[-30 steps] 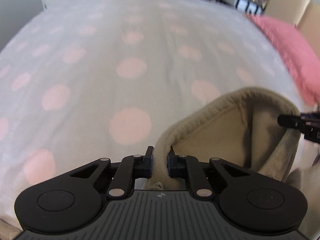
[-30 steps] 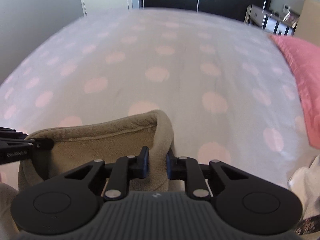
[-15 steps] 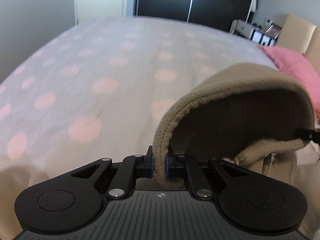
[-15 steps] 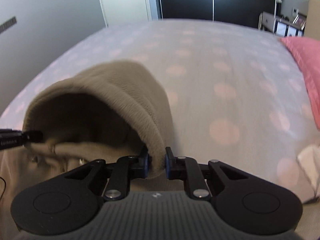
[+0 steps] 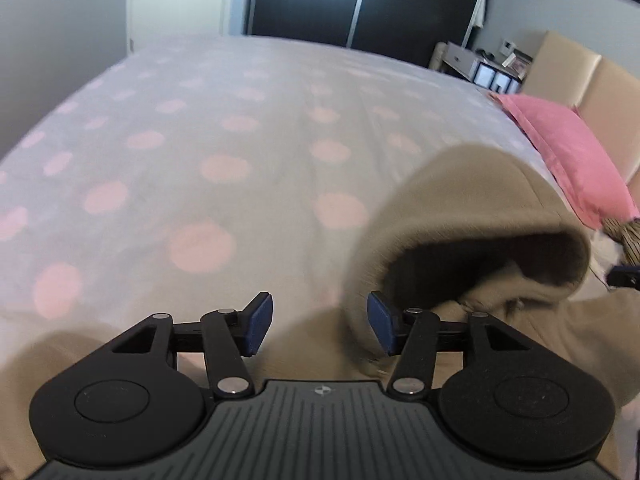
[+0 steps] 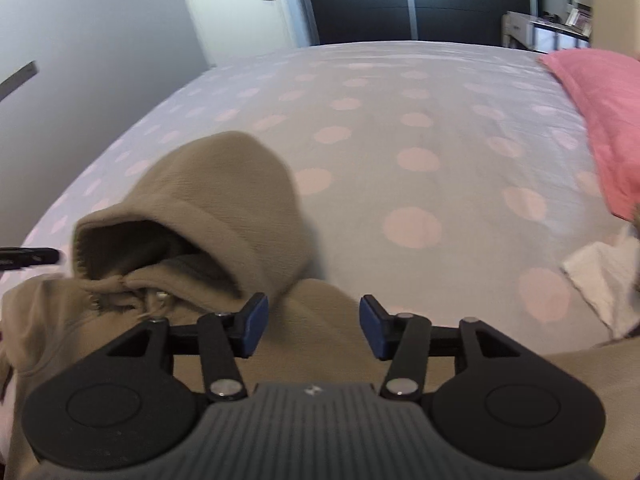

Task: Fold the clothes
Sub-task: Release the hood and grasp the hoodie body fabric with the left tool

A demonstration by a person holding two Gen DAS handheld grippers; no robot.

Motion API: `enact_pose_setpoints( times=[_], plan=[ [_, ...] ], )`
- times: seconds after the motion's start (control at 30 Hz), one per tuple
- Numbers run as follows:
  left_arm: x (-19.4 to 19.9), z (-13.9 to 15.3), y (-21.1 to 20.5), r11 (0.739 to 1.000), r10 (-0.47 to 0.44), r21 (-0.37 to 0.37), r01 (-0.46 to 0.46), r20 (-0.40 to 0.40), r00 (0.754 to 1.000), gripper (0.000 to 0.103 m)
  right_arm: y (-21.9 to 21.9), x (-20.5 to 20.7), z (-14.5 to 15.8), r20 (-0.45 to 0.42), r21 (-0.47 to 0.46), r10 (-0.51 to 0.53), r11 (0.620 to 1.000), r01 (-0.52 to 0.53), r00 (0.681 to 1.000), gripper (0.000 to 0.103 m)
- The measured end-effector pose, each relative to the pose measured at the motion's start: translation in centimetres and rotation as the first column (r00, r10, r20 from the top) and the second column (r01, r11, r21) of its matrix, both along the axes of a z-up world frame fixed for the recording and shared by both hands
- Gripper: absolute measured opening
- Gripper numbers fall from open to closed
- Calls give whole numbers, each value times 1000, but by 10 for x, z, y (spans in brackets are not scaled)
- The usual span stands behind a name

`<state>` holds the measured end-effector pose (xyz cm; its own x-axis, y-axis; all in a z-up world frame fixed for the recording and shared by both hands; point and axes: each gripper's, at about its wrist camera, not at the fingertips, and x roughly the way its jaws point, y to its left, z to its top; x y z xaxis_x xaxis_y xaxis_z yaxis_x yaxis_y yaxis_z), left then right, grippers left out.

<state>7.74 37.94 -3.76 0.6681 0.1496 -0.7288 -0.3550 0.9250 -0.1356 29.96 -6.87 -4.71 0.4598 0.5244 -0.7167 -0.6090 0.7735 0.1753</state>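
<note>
The tan hoodie lies on the bed, its hood folded down over the chest so that the dark opening and the drawstrings face the two grippers. Seen from the left gripper, the hood sits just ahead and to the right of its jaws, the hem nearly brushing the right pad; from the right gripper the hood is ahead and to the left, with the hoodie's body spreading beneath and behind the jaws. Both pairs of jaws have just been opening and now stand released, with nothing between the blue pads but cloth lying flat below. The tip of each gripper peeks in at the other camera's edge, level with the hood's mouth.

Beyond the jaws stretches the bed's white cover with pink dots. Far off to the right lies a pink pillow, and nearer on that side a crumpled white garment. A dark wardrobe stands past the foot of the bed.

The hood looks puffed, not pressed flat. I would worry it springs back or slumps sideways once left alone, since thick fleece resists a crease. Moving off carelessly could also catch the hem on the left gripper's right pad and drag the fold open. The drawstrings may bunch under later folds.
</note>
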Motion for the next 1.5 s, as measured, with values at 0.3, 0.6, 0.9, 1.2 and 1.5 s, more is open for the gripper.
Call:
enact_pose_setpoints(
  times=[0.3,0.6,0.9,1.2,1.5],
  plan=[
    [2,-64,58,998,16,-54,-31,-258,966,54,-15,46,-51,-29,-186,-149,972,141,988,54],
    [-20,-89,11,950,-179,207,233,-249,952,56,-23,56,-99,-66,-280,-164,950,140,984,62],
    [-16,-74,11,858,-387,240,454,-278,879,60,-33,52,-102,-83,-283,-91,957,64,992,66],
    [-18,-65,35,851,-462,115,512,-297,835,65,-35,51,-109,-75,-278,-86,958,62,993,71],
    [0,-105,22,823,-467,146,550,-377,799,80,-39,51,-114,-70,-269,-78,961,57,994,74]
  ],
)
